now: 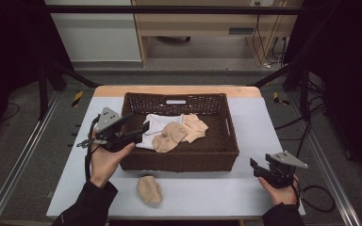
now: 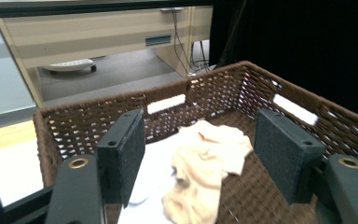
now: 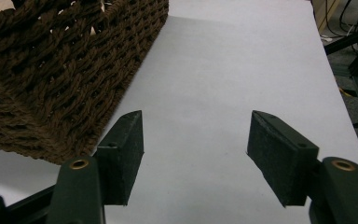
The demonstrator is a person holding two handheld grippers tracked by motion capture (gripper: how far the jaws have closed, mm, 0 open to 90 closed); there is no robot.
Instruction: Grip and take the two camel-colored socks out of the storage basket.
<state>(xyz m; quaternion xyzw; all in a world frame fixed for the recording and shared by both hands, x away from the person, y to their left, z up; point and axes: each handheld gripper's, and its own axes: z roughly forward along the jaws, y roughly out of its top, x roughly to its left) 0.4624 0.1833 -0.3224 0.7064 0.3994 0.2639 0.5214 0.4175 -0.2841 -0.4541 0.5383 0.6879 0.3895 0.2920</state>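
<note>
A brown wicker basket (image 1: pixel 179 160) stands mid-table and holds a white cloth (image 1: pixel 156 123) and two beige socks (image 1: pixel 169 136) (image 1: pixel 194 126). Another beige sock (image 1: pixel 149 189) lies on the white table in front of the basket. My left gripper (image 1: pixel 143 129) hangs open over the basket's left side. Its own view has the jaws of the left gripper (image 2: pixel 200 140) wide apart above a beige sock (image 2: pixel 205 158) and the white cloth (image 2: pixel 154 177), holding nothing. My right gripper (image 1: pixel 257 167) stands open and empty low over the table, right of the basket. Bare table shows between the fingers of the right gripper (image 3: pixel 196 126).
The basket's corner (image 3: pixel 51 70) is close on the left in the right gripper view. The white table top (image 1: pixel 202 195) runs along the front and right. A black frame borders the table, with cables on the floor at the right.
</note>
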